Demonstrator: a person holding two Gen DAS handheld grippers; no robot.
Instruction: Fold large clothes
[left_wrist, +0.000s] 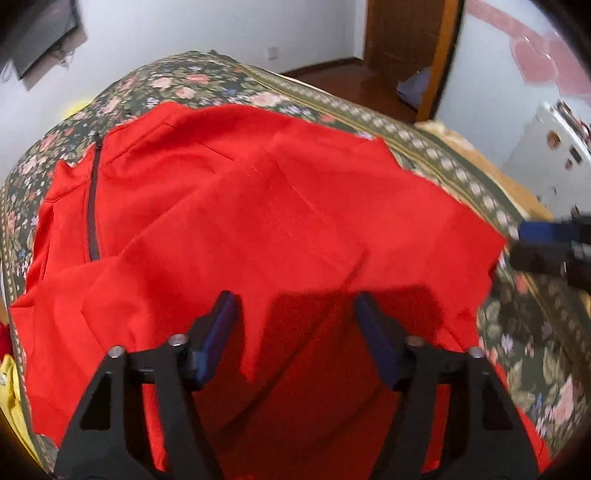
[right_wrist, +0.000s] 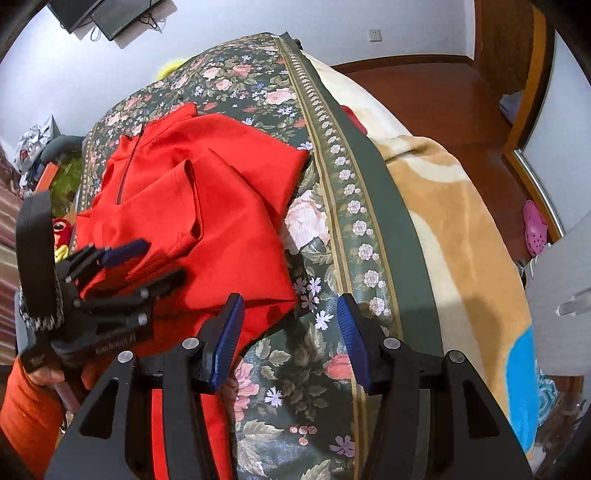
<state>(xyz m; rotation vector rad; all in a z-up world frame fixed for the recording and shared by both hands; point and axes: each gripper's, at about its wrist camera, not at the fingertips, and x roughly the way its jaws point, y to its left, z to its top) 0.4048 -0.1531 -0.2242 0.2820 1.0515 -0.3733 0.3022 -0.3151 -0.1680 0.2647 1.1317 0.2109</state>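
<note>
A red zip-neck top (left_wrist: 258, 206) lies spread on the floral bedspread (left_wrist: 207, 79), its collar and dark zip (left_wrist: 94, 206) at the far left. In the right wrist view one sleeve (right_wrist: 177, 206) is folded across the top's (right_wrist: 229, 236) front. My left gripper (left_wrist: 295, 310) hovers low over the near part of the top, jaws apart, with no cloth pinched between the blue pads (left_wrist: 221, 328). A hand in an orange sleeve holds the left gripper (right_wrist: 147, 264). My right gripper (right_wrist: 290, 306) is open over the bedspread (right_wrist: 306, 369), beside the top's near corner. The right gripper (left_wrist: 519, 245) shows blurred at the top's right edge.
A tan blanket (right_wrist: 454, 229) hangs over the bed's right side, above a wooden floor (right_wrist: 436, 99) with a pink slipper (right_wrist: 533, 225). A red and yellow soft toy (right_wrist: 61, 236) and clutter sit at the bed's left. A screen (left_wrist: 37, 33) hangs on the white wall, and a door (left_wrist: 406, 40) is far right.
</note>
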